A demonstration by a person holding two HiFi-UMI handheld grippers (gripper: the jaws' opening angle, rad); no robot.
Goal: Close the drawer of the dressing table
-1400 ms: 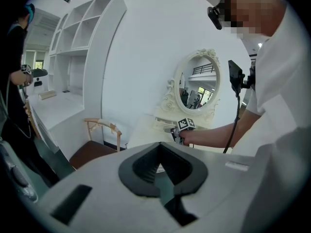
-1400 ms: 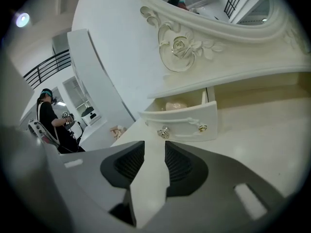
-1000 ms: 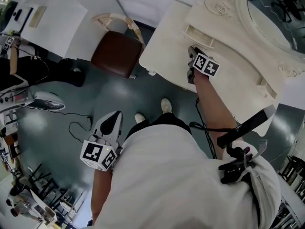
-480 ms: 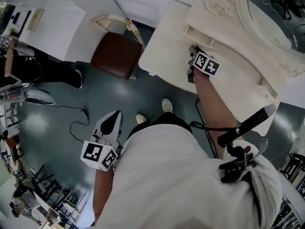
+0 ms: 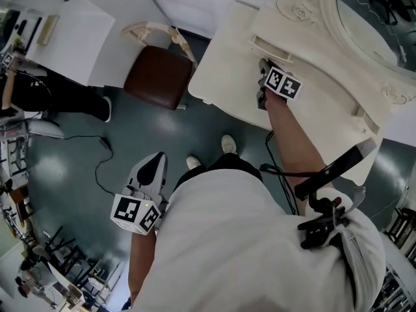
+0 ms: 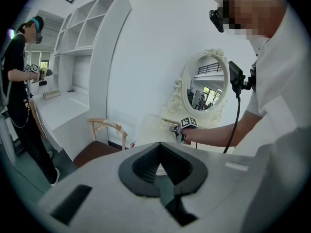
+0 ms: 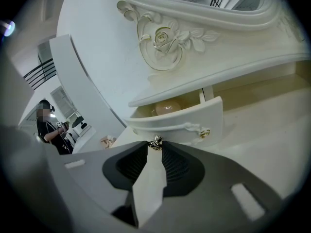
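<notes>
Right gripper view shows the right tongs [image 7: 155, 146] just closing tight on the knob [image 7: 155, 141] of the drawer [image 7: 181, 124], which is open and needs pushing in, while the left tongs [image 6: 159, 144] are shut and empty.

Cream dressing table [image 5: 227, 70] and drawer [image 7: 184, 123], with a gold knob [image 7: 155, 143]. Dark brown chair seat [image 5: 158, 75], pale wood frame. Teal-grey floor [image 5: 71, 174]. Grey left gripper [image 5: 155, 164] with black pads and a cube [image 5: 135, 213] patterned in black-and-white squares. White shirt [image 5: 247, 239].

No text seems readable in these views.
</notes>
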